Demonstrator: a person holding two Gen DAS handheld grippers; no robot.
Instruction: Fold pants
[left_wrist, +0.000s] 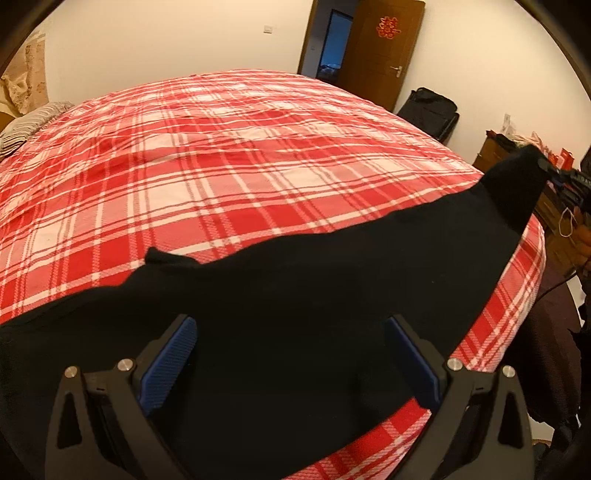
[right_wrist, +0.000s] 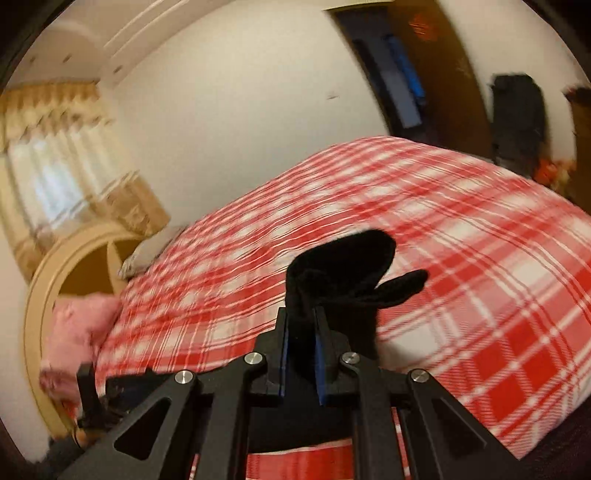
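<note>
Black pants (left_wrist: 295, 295) lie stretched along the near edge of the bed (left_wrist: 221, 155), one end lifted off the cover. That raised end is pinched in the right gripper (right_wrist: 301, 332), its blue pads (right_wrist: 320, 354) closed tight on a bunch of cloth that flops over above them. The left gripper (left_wrist: 290, 354) hovers over the flat part of the pants, fingers spread wide with nothing between them. Beyond the pants' far edge the red-and-white plaid cover runs bare and open, only lightly rumpled. A striped pillow (left_wrist: 26, 125) sits at the head, a brown door (left_wrist: 380, 51) stands in the far wall, and a dark bag (left_wrist: 432, 110) leans beside it.
</note>
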